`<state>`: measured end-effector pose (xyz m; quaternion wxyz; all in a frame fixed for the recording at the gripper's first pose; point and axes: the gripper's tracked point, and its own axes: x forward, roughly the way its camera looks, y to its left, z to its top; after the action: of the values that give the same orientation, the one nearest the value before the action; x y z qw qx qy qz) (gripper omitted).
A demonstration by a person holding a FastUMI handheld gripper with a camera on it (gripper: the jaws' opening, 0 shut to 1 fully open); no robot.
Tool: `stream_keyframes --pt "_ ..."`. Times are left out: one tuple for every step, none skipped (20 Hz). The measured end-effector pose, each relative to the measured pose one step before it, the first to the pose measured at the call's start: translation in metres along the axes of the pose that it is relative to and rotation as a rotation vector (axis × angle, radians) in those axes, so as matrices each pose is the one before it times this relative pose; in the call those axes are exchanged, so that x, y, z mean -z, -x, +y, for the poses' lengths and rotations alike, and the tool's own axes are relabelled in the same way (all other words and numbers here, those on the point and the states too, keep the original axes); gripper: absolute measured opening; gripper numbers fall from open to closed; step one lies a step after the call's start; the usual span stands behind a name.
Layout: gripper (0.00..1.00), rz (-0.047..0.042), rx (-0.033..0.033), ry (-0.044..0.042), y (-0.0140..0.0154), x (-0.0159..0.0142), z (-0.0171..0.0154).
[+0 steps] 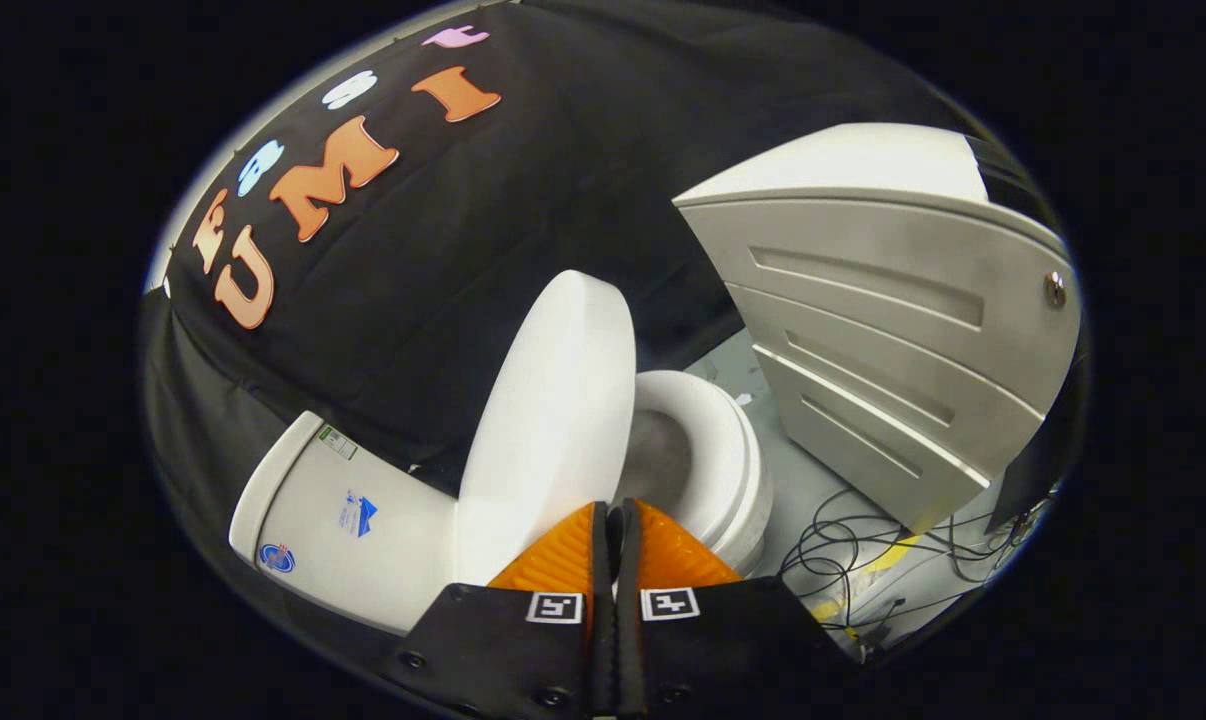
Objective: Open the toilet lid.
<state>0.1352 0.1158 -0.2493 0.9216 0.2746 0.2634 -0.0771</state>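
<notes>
One white plastic toilet lid (pixel 553 420) is what the task turns on, and it stands just ahead of the gripper (pixel 615 520), raised well off the seat and leaning toward the white ceramic cistern (pixel 353 520). Its long axis runs up and away from the fingertips, tilted a little toward the drawer side at its top. Seen nearly edge-on, the lid's near rim looks touching or just short of the fingertips; I cannot tell which. The two fingers are pressed together with no gap and nothing between them, so the jaws are clenched on empty air, more fit for nudging than for pinching.

Taking the lid as the landmark: the one white oval toilet seat (pixel 708 440) with its open bowl lies on the lid's far side from the cistern, uncovered. One cistern sits on the lid's other side, close behind it, carrying three small stickers. Beyond the seat, well apart from the lid, stands one pale grey cabinet (pixel 883 330) with three drawer fronts and a round metal lock. A tangle of thin black cables (pixel 863 550) lies on the grey floor (pixel 793 480) below the cabinet.

Judging by this, the lid is nearly open; any remaining push would go toward the cistern.
</notes>
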Motion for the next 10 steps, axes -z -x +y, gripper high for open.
stream_keyframes --pt "0.08 -0.01934 0.01892 0.06863 0.00398 -0.00399 0.00916" --pt "0.08 -0.01217 0.01774 0.07022 0.00542 -0.00357 0.00982" --pt "0.08 -0.01484 0.01441 0.04908 0.00646 -0.00613 0.01161" --pt "0.08 -0.01425 0.0131 0.02793 0.0053 -0.00734 0.01349" --pt "0.08 -0.01683 0.01259 0.02186 0.00544 -0.00808 0.0129" --pt "0.08 -0.00934 0.01286 0.03252 0.00509 -0.00275 0.00912" --pt "0.08 -0.01195 0.01144 0.03781 0.0046 -0.0035 0.0093" --pt "0.07 -0.01237 0.00888 0.0406 0.00297 -0.00334 0.0071" --pt "0.08 -0.01041 0.01006 0.03579 0.00247 -0.00256 0.00693" --pt "0.08 -0.00194 0.00789 0.02266 0.00593 -0.00326 0.00703"
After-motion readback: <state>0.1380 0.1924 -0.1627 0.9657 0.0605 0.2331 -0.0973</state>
